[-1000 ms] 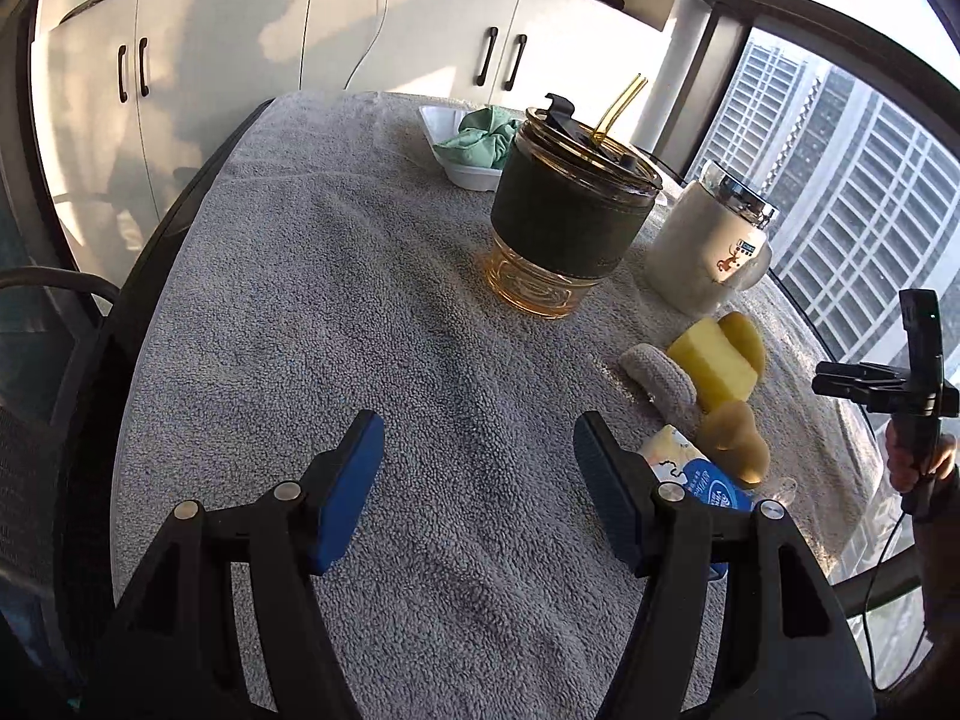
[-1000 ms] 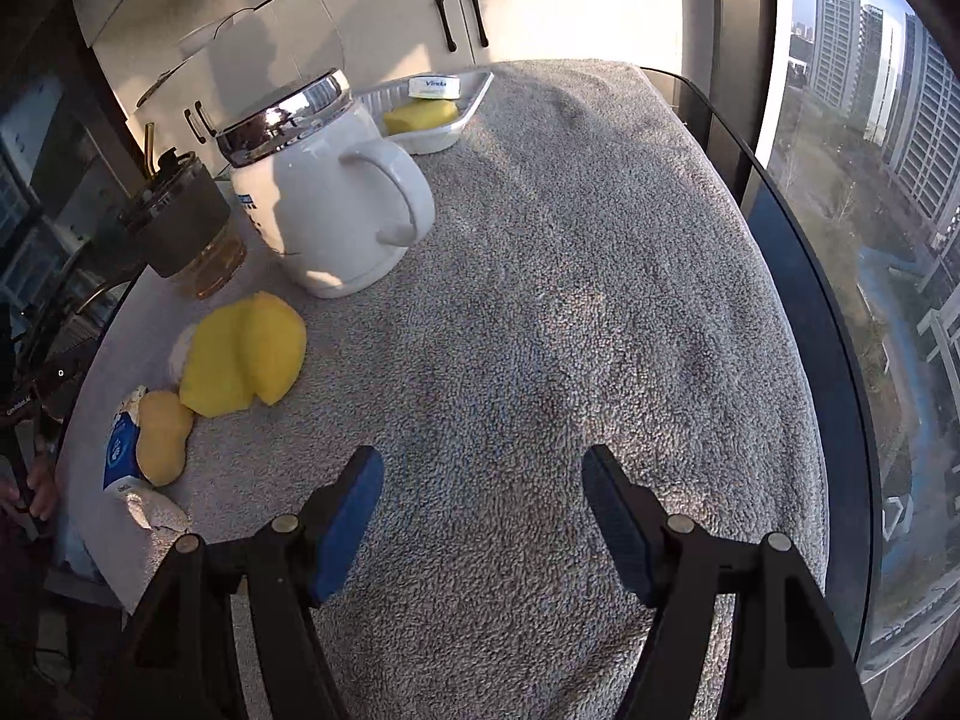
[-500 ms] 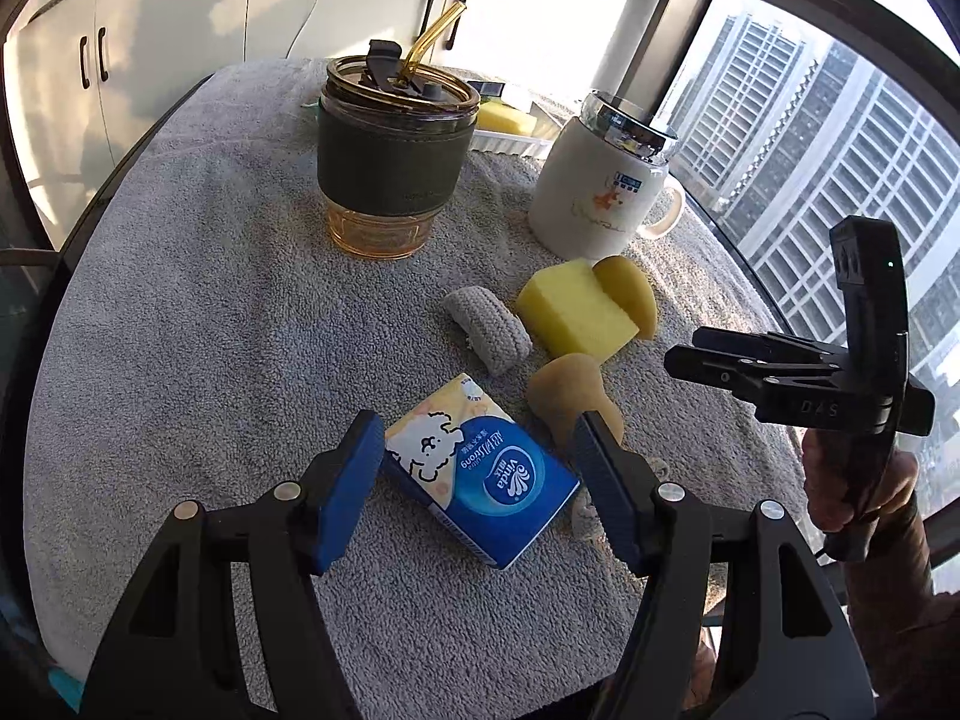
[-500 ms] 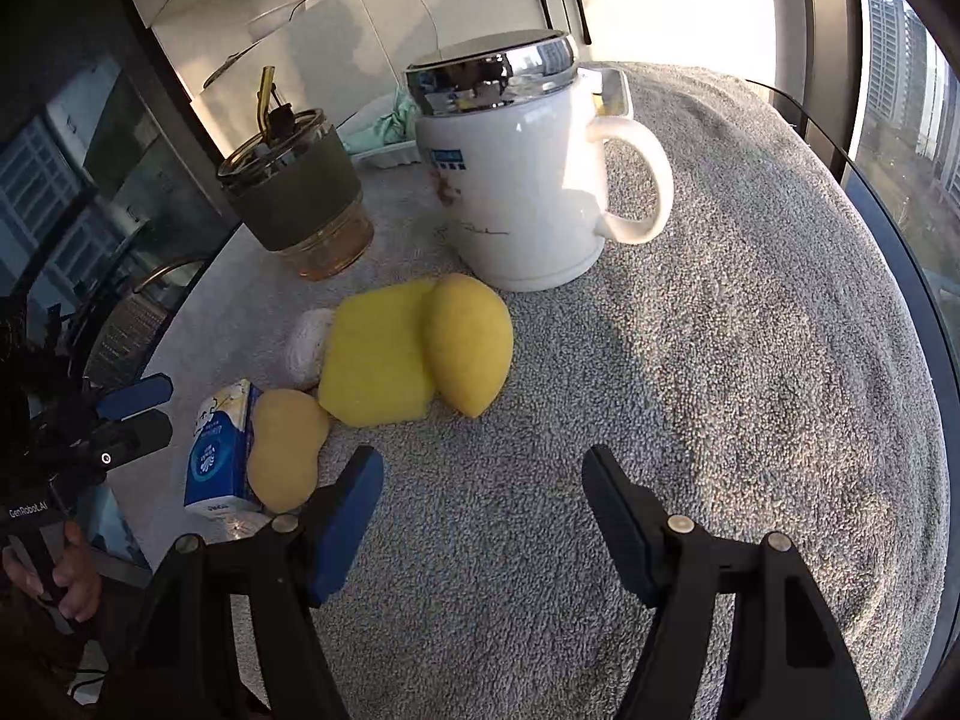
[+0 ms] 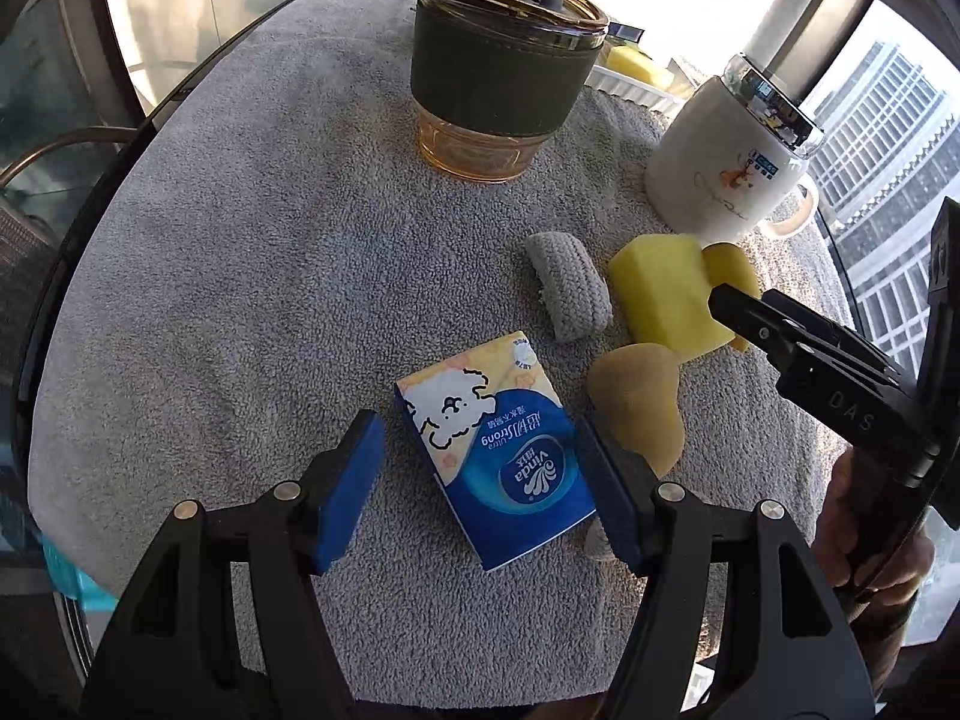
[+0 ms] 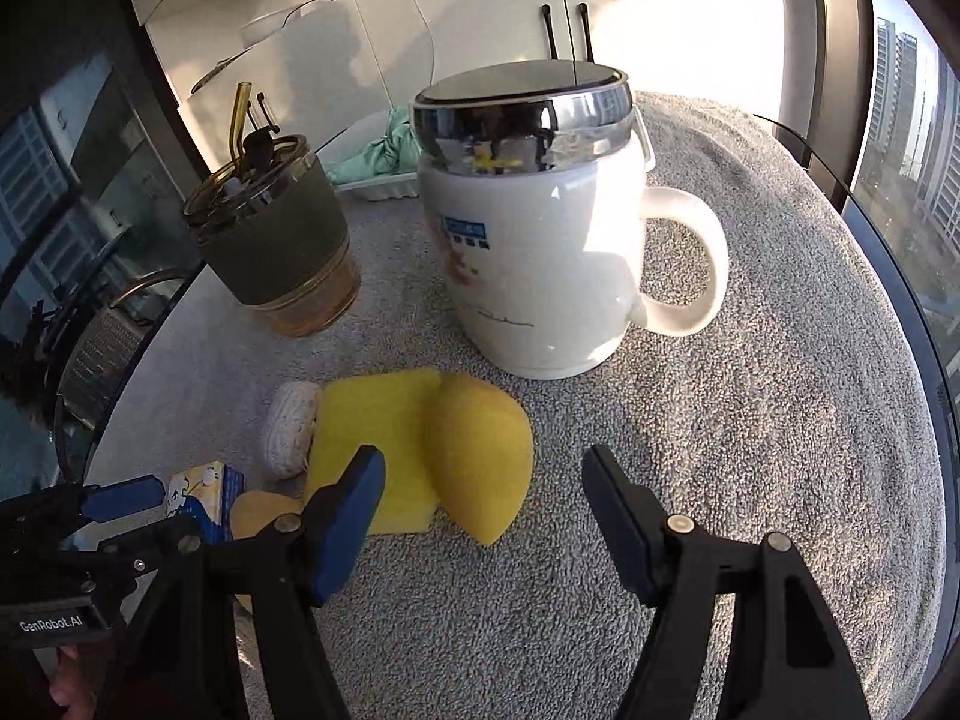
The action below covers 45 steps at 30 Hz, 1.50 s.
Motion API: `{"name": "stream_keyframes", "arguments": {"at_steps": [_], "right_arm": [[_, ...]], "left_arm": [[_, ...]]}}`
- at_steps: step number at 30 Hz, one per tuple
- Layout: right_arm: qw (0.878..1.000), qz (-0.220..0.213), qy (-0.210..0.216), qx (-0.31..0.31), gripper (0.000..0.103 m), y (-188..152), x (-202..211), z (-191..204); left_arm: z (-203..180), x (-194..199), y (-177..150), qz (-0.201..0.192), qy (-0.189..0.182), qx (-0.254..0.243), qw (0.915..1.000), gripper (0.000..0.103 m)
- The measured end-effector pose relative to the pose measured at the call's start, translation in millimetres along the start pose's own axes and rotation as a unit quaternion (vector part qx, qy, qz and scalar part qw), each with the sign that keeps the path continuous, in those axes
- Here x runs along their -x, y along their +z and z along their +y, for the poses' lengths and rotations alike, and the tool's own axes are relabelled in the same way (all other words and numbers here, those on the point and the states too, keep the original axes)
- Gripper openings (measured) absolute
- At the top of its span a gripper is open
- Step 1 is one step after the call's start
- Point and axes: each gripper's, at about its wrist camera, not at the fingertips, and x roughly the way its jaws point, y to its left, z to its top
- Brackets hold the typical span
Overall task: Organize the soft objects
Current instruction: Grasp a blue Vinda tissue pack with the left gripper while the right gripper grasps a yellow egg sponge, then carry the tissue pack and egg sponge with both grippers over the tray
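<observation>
A blue and yellow tissue pack (image 5: pixel 498 450) lies flat on the grey towel (image 5: pixel 240 276), and my left gripper (image 5: pixel 480 486) hangs open just above it, one blue pad on each side, neither pressing. Beyond it sit a grey knitted roll (image 5: pixel 567 285), a tan sponge (image 5: pixel 636 402), a square yellow sponge (image 5: pixel 660 294) and a half-round yellow sponge (image 6: pixel 480 456). My right gripper (image 6: pixel 483 516) is open and empty, its fingers just short of the two yellow sponges. In the left wrist view it reaches in from the right over them.
A dark-sleeved glass tumbler (image 5: pixel 504 78) with a straw and a white mug (image 6: pixel 540 264) with a chrome lid stand behind the sponges. A white tray (image 6: pixel 378 189) holds a green cloth; another tray (image 5: pixel 630 87) holds a yellow sponge. The round table's edge and windows lie to the right.
The left gripper swung from bare towel across to the tissue pack, which now lies between its fingers. The right gripper moved left toward the yellow sponges and the mug. Both jaws kept their width.
</observation>
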Motion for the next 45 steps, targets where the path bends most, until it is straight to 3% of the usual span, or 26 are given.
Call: {"name": "stream_keyframes", "arguments": {"at_steps": [5, 8, 12, 18, 25, 34, 40, 45], "right_arm": [[1.000, 0.002, 0.010, -0.005, 0.068, 2, -9, -3], [1.000, 0.008, 0.024, -0.012, 0.066, 5, -13, -7], [0.997, 0.020, 0.068, -0.035, 0.051, 6, -17, -12], [0.997, 0.011, 0.066, -0.035, 0.041, 4, -11, -19], [0.997, 0.003, 0.067, -0.031, 0.040, -1, 6, -24], [0.998, -0.008, 0.052, -0.039, 0.040, -5, 27, -30], [0.995, -0.007, 0.061, -0.073, 0.040, -10, 37, -46], [0.996, -0.005, 0.034, -0.077, 0.040, -16, 42, -61]], "left_arm": [[-2, -8, -2, 0.008, -0.009, 0.024, 0.9996, 0.064], [-8, -17, -3, 0.019, 0.020, 0.013, 0.9995, 0.064], [-18, -19, -7, 0.003, 0.043, -0.014, 0.9990, 0.065], [-10, -11, -8, -0.005, -0.001, 0.005, 1.0000, 0.057], [-6, 9, -12, -0.032, -0.001, -0.001, 0.9995, 0.057], [18, 43, -12, -0.078, 0.024, 0.003, 0.9966, 0.057], [45, 51, -2, -0.087, 0.036, 0.021, 0.9954, 0.057], [61, 48, 8, -0.090, 0.054, 0.034, 0.9939, 0.056]]}}
